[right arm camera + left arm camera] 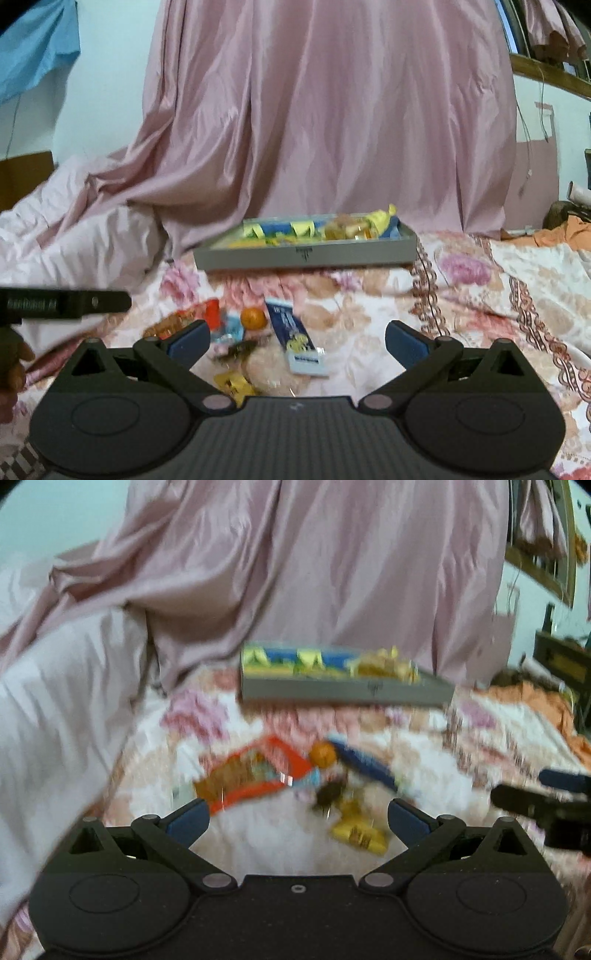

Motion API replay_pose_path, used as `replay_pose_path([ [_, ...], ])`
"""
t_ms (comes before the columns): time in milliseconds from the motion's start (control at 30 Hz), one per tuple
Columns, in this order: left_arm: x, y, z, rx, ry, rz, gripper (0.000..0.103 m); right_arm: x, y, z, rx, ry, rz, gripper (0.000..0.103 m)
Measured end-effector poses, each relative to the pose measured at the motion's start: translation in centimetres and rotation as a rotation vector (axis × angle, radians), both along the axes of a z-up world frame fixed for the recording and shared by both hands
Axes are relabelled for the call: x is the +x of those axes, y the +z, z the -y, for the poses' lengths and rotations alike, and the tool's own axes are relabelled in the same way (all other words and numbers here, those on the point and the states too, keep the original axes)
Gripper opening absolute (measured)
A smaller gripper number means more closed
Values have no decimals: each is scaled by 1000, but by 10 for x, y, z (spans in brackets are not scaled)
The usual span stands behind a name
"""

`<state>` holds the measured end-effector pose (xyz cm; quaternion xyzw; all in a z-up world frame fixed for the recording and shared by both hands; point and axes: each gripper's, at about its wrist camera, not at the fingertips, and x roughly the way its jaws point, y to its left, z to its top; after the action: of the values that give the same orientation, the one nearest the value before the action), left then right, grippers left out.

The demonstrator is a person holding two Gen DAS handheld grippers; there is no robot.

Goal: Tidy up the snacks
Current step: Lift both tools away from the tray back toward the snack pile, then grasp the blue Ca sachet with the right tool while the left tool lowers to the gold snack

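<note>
A grey tray (347,692) (306,254) lies on the flowered bedspread at the back, holding yellow and blue snack packs (295,229). Loose snacks lie nearer: a red-orange packet (255,771) (212,312), an orange (322,755) (253,318), a blue-and-white packet (364,762) (295,334), a yellow packet (358,834) (234,384) and a round pale biscuit pack (269,365). My left gripper (297,818) is open and empty above the pile. My right gripper (297,338) is open and empty just short of the pile. It also shows at the right edge of the left wrist view (543,797).
A pink curtain (325,110) hangs behind the tray. A white duvet (55,709) is heaped at the left. Orange cloth (535,701) and dark furniture (565,661) lie at the right. The left gripper's body (62,304) juts in from the left of the right wrist view.
</note>
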<state>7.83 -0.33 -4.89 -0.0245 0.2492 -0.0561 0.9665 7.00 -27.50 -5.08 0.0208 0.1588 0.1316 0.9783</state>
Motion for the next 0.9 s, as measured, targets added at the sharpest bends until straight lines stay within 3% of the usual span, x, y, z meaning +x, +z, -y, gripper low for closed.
replay_pose_path([
  [400,19,-35,13,81,-82,-113,102,25,-23,-8,-82,-49,-192,103],
  [767,51,-48,39,152,-200,-147,102,61,-33,-6,-67,40,-358,103],
  [900,61,-50,54,210,-268,-130,102,81,-33,2,-105,52,-357,103],
])
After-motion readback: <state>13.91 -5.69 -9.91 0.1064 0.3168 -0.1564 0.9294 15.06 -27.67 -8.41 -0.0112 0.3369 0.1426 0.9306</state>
